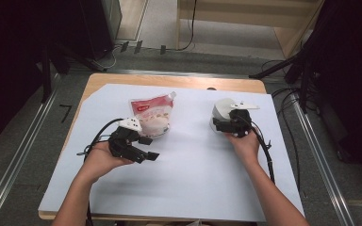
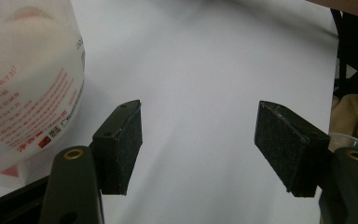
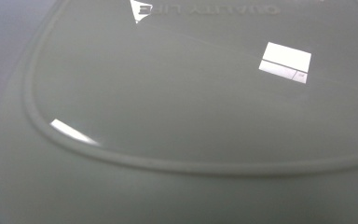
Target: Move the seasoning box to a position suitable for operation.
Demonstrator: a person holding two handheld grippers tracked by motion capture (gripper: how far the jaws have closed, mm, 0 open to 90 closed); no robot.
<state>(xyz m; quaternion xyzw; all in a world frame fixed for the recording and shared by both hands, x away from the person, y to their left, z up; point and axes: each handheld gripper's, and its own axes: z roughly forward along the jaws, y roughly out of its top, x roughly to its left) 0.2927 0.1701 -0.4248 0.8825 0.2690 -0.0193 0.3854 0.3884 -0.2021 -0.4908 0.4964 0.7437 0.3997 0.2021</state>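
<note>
A red-and-white spouted pouch (image 1: 153, 113) lies on the white sheet (image 1: 193, 169), left of the middle. My left gripper (image 1: 150, 148) rests just in front of it in the person's left hand, jaws wide apart with nothing between them. In the left gripper view the pouch (image 2: 23, 84) sits to the left of the open left gripper (image 2: 199, 107), apart from its pads (image 2: 126, 144). At the right stands a white lidded container (image 1: 223, 110). My right gripper (image 1: 221, 123) is pressed up against its near side, jaws hidden. The container's glossy lid (image 3: 191, 93) shows embossed lettering.
The sheet covers most of a wooden table (image 1: 122, 80). Cables (image 1: 287, 101) and dark stands (image 1: 306, 66) lie on the floor to the right and behind. Bare sheet stretches between the two hands and toward the front edge.
</note>
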